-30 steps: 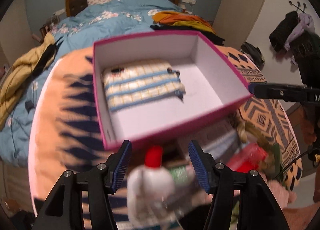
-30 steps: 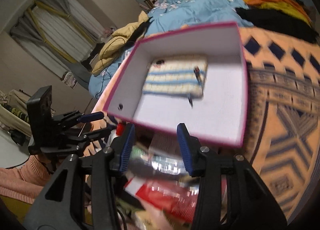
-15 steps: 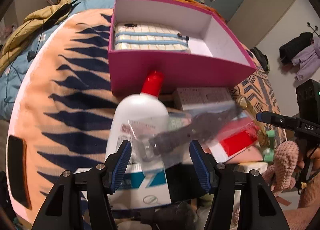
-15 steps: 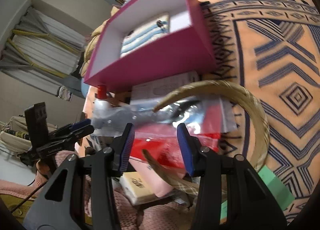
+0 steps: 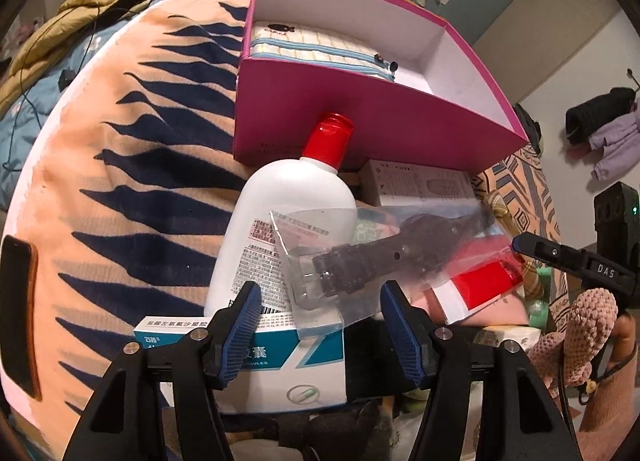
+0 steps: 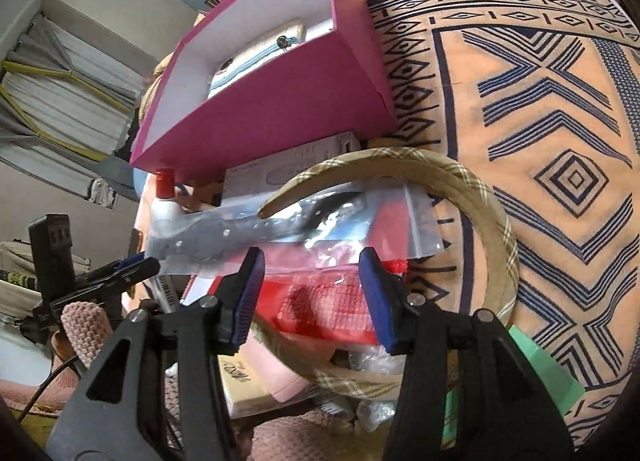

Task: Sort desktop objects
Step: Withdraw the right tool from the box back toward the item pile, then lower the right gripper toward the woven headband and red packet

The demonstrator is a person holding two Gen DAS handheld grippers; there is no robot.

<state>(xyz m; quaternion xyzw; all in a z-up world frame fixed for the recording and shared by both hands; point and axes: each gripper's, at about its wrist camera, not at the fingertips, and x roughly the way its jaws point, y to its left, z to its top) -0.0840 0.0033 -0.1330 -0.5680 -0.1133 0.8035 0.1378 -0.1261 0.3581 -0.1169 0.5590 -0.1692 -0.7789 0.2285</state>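
At the near edge of the bench [image 5: 132, 165], both grippers hover low over a heap of clutter, pointing forward toward the far edge. Left gripper [image 5: 318, 319]: jaws released, spread wide, nothing between them; ribbed blue pads on black plastic arms, tips just above a white-and-teal medicine carton [image 5: 280, 365]. Right gripper [image 6: 314, 293]: jaws released too, same blue ribbed pads, hanging over a red packet [image 6: 328, 301] without gripping it. A pink knitted sleeve [image 5: 592, 325] shows behind the right gripper in the left view.

Bench cloth is soft, fuzzy, peach with dark navy zigzag and diamond pattern. Magenta box [image 5: 360, 129], rigid card, open top, white inside, sits toward the far edge; in it a flat cream pouch [image 5: 312, 49] with pale blue zip stripes, lying against the left wall. Just in front of the box: white plastic bottle [image 5: 280, 229], smooth, rounded shoulders, red ribbed cap touching the box front, lying on its back with small printed text. Over its right side lies a clear glossy zip bag [image 5: 392, 257] holding a black perforated watch strap [image 5: 380, 265]. A beige printed carton [image 5: 416, 181] sits against the box front. Tan plaid fabric headband [image 6: 472, 213], curved arch shape, rests over the bag's right end. Dark phone [image 5: 18, 313] lies flat at the bench's left edge.
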